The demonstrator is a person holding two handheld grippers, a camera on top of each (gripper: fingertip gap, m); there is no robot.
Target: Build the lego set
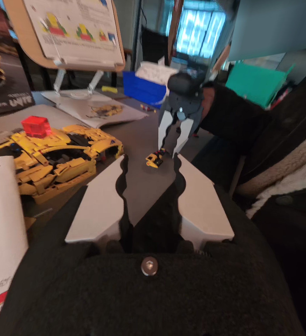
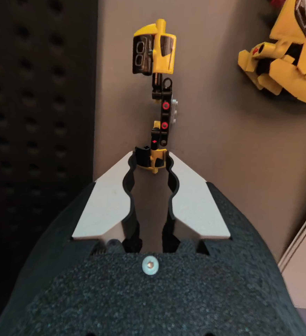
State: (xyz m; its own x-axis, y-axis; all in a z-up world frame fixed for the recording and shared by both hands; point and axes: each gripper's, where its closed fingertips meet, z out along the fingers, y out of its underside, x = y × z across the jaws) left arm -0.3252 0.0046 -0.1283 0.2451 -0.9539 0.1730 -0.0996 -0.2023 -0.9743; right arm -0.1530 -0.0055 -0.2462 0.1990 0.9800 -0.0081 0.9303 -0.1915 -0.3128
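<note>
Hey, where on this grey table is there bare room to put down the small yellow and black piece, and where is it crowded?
Bare grey table lies between the yellow car and the small assembly, stretching back toward the open booklet. The right gripper is at that assembly. It is crowded to the left: the car, a white sheet and the booklet fill that side.

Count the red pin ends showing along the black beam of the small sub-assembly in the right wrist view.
2: both sit on the black beam, one near its middle, one lower down. Others may be hidden on its far side.

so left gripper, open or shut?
Open. The left gripper shows bare table between its fingers, nothing held.
</note>
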